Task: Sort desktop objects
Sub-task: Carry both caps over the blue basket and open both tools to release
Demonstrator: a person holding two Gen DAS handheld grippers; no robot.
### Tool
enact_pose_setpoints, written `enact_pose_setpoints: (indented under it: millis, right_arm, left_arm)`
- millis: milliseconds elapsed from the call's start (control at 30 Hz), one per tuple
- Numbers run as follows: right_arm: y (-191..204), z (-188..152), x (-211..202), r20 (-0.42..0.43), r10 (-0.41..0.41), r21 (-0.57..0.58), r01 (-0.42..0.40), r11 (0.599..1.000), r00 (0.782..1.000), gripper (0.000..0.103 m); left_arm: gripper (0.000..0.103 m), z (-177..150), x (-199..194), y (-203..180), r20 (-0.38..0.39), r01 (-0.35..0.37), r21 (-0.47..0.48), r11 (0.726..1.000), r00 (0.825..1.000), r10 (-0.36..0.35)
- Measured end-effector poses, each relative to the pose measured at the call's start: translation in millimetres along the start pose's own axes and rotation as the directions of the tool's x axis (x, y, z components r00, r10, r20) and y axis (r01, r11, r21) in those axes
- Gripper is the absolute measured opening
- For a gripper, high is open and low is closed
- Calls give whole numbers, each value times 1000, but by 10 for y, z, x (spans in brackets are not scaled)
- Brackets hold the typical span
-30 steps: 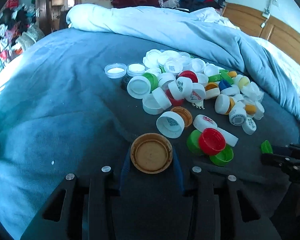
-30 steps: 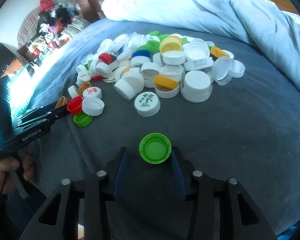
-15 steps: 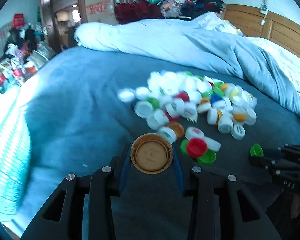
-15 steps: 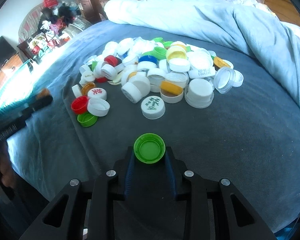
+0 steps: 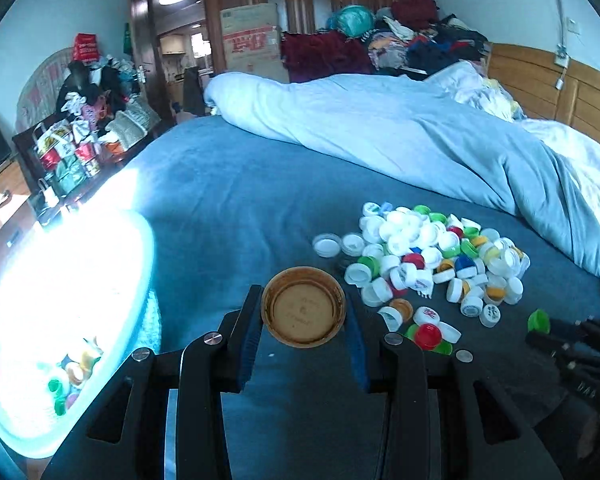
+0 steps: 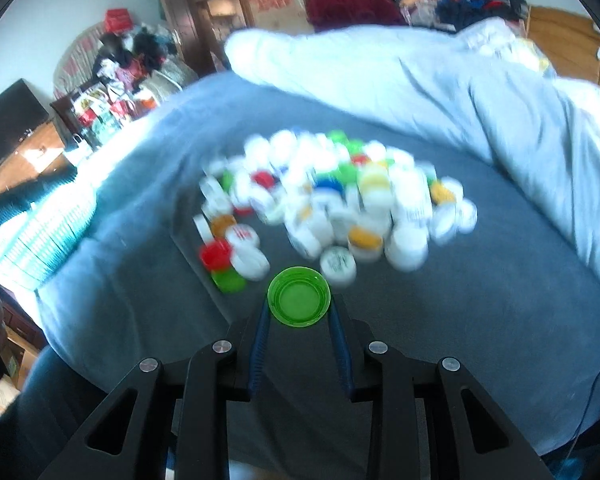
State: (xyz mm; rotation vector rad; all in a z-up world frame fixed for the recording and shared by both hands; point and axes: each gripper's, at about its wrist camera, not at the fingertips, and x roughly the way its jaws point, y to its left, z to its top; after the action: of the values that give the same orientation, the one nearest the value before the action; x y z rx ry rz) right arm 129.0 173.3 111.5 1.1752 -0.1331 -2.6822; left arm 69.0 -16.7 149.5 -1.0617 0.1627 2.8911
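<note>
My left gripper (image 5: 303, 311) is shut on a brown cap (image 5: 302, 312), hollow side up, held above the blue bed. My right gripper (image 6: 299, 302) is shut on a green cap (image 6: 299, 295), also hollow side up and lifted. A pile of several white, green, red, yellow and blue caps (image 5: 424, 256) lies on the blanket to the right of the left gripper; in the right wrist view the pile (image 6: 332, 204) is blurred, ahead of the gripper. The right gripper with its green cap (image 5: 538, 320) shows at the far right of the left wrist view.
A teal woven basket (image 5: 150, 320) holding a few caps stands at the bed's left edge, washed out by sunlight; it shows at the left in the right wrist view (image 6: 40, 236). A pale blue duvet (image 5: 400, 132) is heaped behind the pile. A coin (image 5: 464, 356) lies near the caps.
Both grippers have risen and pulled back from the pile with their caps held. The left view has swung left, bringing the basket into sight. The right view is now motion-blurred.
</note>
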Motion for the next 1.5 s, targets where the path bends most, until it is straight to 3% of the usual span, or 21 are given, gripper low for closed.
enact_pose_setpoints:
  millis: [267, 567, 967, 1500]
  right_arm:
    - [446, 522, -313, 105, 69, -48, -64, 997, 992, 32]
    - [964, 877, -409, 140, 153, -113, -138, 984, 978, 32]
    - [1730, 1264, -460, 153, 272, -213, -237, 948, 950, 32]
    - [2609, 1507, -290, 76, 379, -305, -340, 889, 922, 32]
  left_arm:
    - [34, 94, -163, 353, 1, -44, -57, 997, 999, 44]
    - [34, 155, -271, 823, -37, -99, -138, 985, 995, 95]
    - [34, 146, -371, 1313, -63, -156, -184, 970, 987, 146]
    - [34, 92, -412, 1959, -89, -194, -248, 949, 980, 177]
